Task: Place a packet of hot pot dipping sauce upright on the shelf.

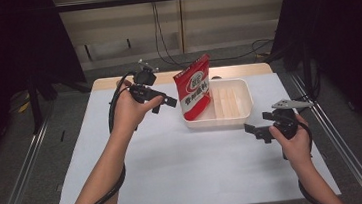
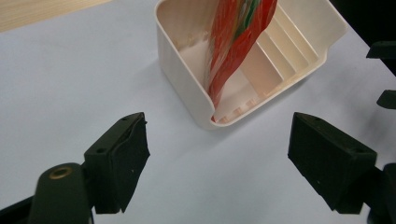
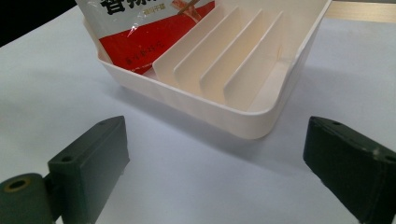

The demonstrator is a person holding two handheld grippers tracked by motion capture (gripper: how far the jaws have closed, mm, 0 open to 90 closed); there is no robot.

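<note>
Where upright: glossy red-white pouch (image 1: 193, 87)

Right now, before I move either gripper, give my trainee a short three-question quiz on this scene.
1. True or false: the pouch stands in the tray.
2. What fills the rest of the tray: A) upright dividers, B) bottles, C) more pouches?
3. Is anything between the jaws of the left gripper or the right gripper?

Key:
1. True; it stands tilted at one end, ahead of the left gripper.
2. A.
3. No; both are open over the bare table.
</note>
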